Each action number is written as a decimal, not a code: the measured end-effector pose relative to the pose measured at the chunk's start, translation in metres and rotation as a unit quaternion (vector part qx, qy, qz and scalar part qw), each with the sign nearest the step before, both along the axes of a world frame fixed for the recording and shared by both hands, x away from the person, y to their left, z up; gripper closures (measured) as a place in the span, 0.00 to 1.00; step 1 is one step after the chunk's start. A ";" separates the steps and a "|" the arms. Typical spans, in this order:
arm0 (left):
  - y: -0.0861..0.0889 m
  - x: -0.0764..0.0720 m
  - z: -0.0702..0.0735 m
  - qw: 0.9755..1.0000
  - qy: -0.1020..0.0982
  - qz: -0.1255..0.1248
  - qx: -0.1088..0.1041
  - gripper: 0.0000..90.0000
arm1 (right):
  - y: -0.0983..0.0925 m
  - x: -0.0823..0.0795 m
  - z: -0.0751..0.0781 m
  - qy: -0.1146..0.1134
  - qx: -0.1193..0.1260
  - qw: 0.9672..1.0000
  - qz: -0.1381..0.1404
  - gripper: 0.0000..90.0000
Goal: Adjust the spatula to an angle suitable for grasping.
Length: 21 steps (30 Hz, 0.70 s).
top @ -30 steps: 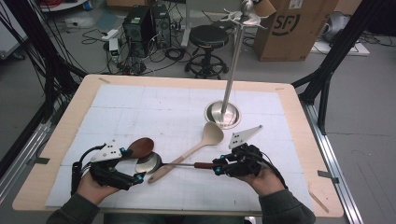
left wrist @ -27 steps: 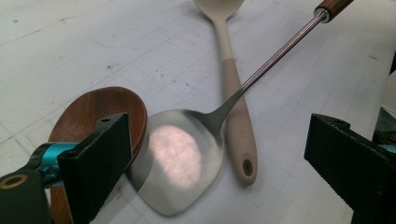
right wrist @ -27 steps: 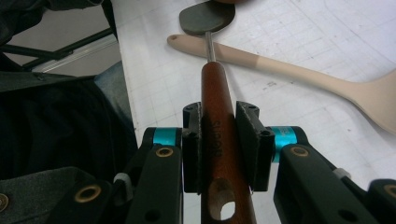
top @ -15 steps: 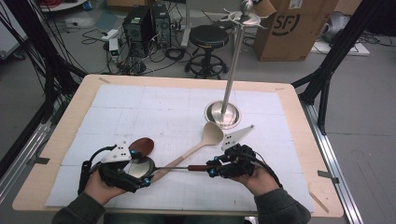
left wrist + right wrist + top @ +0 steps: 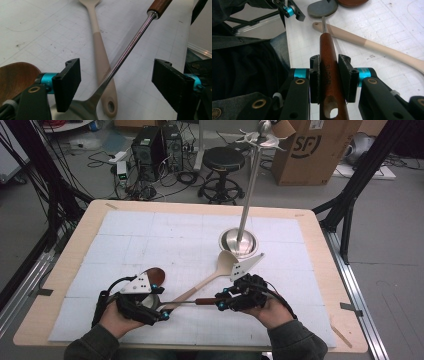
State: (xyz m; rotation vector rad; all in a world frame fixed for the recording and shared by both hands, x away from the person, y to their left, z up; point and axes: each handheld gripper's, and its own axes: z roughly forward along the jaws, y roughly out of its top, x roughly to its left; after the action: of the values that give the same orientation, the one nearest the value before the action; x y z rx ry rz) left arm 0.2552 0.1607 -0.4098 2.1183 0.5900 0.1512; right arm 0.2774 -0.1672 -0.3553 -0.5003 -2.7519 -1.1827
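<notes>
While the right gripper (image 5: pixel 331 81) clamped the ladle's (image 5: pixel 130 47) wooden handle, the left gripper (image 5: pixel 116 86), half-closing, straddled its slick, stiff steel shaft untouched.

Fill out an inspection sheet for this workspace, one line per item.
Surface: white gridded mat on a wooden table.
Job's things: metal ladle with wooden handle; beige spoon and brown spoon lying flat.
Clutter: utensil stand, hooks bare.
Grippers: right gripper clamps the ladle handle; left gripper has just been closing, jaws astride the ladle shaft, not touching.
Cables: floor cables beyond the table.
Surroundings: stool, cardboard box, computers.
</notes>
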 end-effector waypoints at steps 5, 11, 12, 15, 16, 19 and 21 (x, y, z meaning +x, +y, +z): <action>-0.009 0.004 -0.003 1.000 0.006 -0.019 0.006 0.36 | 0.004 0.000 0.003 -0.002 -0.001 1.000 0.003 0.81; -0.019 0.008 -0.006 0.999 0.014 -0.030 0.017 0.45 | 0.010 -0.001 0.004 -0.003 0.000 1.000 0.012 0.81; -0.021 0.009 -0.007 0.999 0.018 -0.030 0.017 0.46 | 0.011 -0.001 0.005 -0.005 0.000 1.000 0.013 0.81; -0.023 0.012 -0.008 0.999 0.025 -0.031 0.022 0.51 | 0.013 -0.001 0.006 -0.006 0.001 1.000 0.015 0.81; -0.024 0.012 -0.009 0.999 0.027 -0.031 0.022 0.53 | 0.013 -0.001 0.007 -0.007 0.001 1.000 0.018 0.81; -0.026 0.013 -0.010 0.999 0.032 -0.031 0.025 0.57 | 0.015 -0.001 0.008 -0.011 0.004 1.000 0.019 0.81; -0.027 0.014 -0.010 0.998 0.032 -0.036 0.026 0.59 | 0.017 -0.001 0.009 -0.013 0.005 1.000 0.021 0.81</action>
State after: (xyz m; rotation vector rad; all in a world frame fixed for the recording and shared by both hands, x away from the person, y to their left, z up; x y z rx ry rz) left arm 0.2694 0.1336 -0.4200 2.1990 0.5522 0.0587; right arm 0.2768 -0.1505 -0.3464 -0.4252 -2.7625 -1.2020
